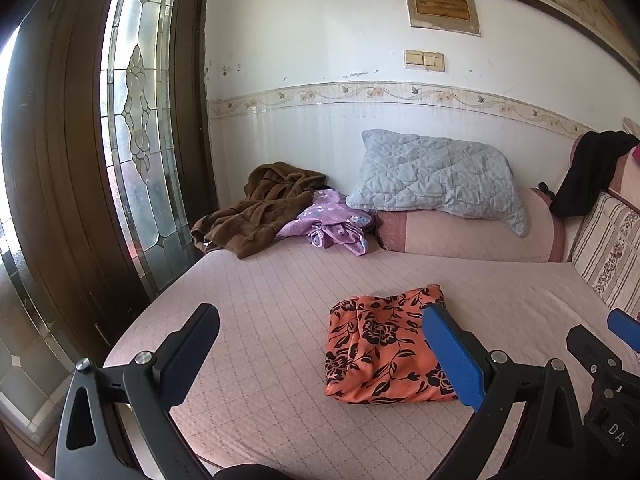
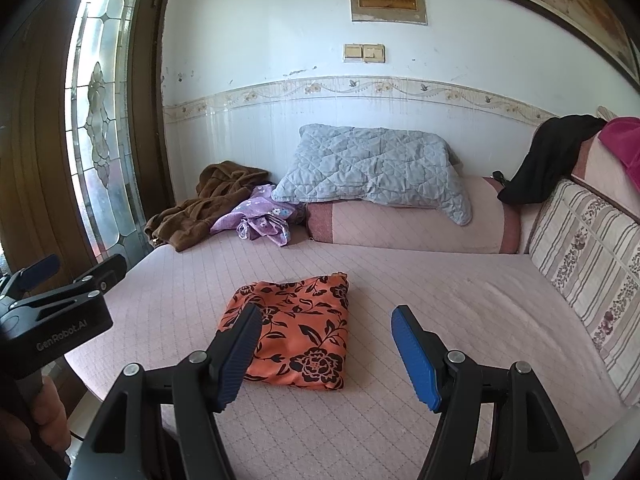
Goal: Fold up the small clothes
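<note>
pink quilted bed [image 2: 460, 300] fills both views, wall w/ pillows behind. orange floral cloth [image 2: 296, 328] lies folded flat mid-bed, just ahead of both grippers, long axis running away from them. left gripper [image 1: 320, 360] open, empty, cloth toward its right finger; right gripper [image 2: 326, 352] open, empty, cloth toward its left finger. neither clearly nearer. near edge of cloth partly hidden by fingers; layers underneath can't be made out.

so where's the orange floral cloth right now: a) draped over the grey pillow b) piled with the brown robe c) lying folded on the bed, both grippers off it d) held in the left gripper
c: the orange floral cloth lies folded on the pink bed cover, with the left gripper and right gripper both open and empty.
</note>
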Demonstrator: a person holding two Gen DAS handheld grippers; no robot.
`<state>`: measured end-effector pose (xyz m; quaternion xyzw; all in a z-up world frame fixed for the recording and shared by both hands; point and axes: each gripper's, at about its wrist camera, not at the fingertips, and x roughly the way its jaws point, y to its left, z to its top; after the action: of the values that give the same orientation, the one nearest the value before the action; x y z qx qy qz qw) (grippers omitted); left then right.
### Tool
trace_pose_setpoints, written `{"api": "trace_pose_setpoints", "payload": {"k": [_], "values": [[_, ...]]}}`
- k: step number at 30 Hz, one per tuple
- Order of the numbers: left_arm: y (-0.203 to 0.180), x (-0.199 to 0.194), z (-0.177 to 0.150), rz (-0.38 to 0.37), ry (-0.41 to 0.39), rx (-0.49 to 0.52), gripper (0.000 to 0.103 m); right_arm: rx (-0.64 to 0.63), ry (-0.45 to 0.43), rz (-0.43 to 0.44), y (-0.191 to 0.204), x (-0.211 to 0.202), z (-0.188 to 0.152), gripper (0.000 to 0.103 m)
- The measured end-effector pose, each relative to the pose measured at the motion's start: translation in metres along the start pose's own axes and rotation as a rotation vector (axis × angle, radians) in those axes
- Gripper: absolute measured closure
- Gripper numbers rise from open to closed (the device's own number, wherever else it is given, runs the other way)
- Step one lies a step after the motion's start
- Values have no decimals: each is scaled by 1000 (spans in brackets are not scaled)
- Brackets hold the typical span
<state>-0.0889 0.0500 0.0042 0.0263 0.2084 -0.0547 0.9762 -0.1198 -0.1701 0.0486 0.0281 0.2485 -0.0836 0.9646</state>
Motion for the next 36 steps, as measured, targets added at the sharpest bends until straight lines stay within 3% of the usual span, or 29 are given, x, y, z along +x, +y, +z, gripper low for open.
{"api": "trace_pose_setpoints", "payload": {"k": [36], "values": [[5,28,-6,-19,37,5,2,-22,25,-11,10,27,2,32]]}}
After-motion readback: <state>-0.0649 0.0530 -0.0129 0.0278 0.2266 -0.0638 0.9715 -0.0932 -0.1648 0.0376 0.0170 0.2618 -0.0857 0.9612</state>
